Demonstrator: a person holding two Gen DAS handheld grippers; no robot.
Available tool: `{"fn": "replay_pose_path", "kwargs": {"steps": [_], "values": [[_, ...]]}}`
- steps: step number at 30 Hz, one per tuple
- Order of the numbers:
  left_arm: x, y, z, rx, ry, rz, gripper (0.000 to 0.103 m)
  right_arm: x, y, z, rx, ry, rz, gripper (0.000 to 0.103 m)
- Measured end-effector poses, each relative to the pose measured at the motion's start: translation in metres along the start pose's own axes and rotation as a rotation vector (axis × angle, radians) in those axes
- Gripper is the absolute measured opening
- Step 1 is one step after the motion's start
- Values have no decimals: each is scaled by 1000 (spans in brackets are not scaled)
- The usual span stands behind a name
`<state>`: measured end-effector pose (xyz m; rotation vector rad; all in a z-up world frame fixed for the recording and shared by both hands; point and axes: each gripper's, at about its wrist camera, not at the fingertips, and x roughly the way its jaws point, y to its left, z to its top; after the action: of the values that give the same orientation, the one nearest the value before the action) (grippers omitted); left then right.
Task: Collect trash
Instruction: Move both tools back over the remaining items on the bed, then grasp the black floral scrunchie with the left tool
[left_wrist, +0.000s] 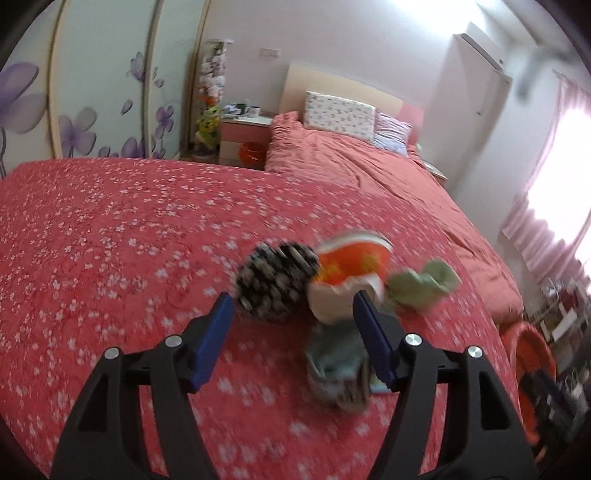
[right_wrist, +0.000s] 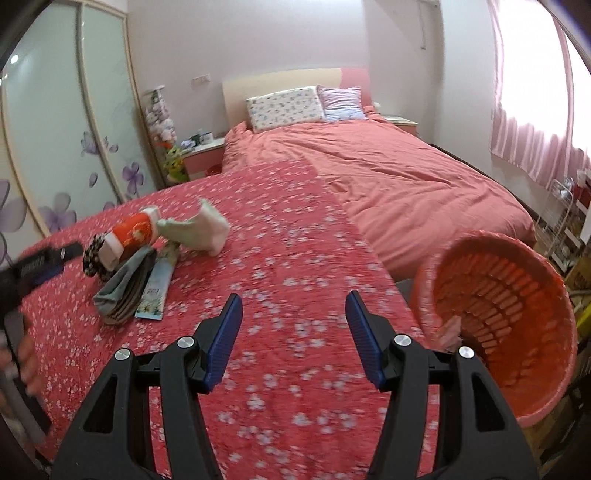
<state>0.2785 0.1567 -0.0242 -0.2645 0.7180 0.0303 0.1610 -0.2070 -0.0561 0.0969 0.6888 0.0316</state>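
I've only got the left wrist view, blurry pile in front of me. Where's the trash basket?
Observer: The orange basket stands off the bed's edge, beside the right gripper.
Operator: Anything inside it?
Observer: Something pale and crumpled near the bottom.
Operator: What's the pale thing past the orange wrapper?
Observer: A green and white sock, lying behind the orange wrapper.
Operator: Is the right gripper carrying anything?
Observer: No, it is open, nothing between the fingers.
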Motion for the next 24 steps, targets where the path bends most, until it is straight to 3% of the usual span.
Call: {"fn": "replay_pose_path", "kwargs": {"steps": [7,12,17,20,24], "values": [[41,4,24,-11,61,5,66,12,15,2,-17,24,1,58],[63,14,18,-17,133,19,52,18,20,-1,-20,37,-3,58],[74,30,7,-67,182,2,29,20,26,-3,-30,44,1,58],[71,30,5,-36,162,9,15,18,32,-3,-43,42,5,58],[58,41,7,-37,113,28,12,14,40,-2,-55,36,13,58]]}}
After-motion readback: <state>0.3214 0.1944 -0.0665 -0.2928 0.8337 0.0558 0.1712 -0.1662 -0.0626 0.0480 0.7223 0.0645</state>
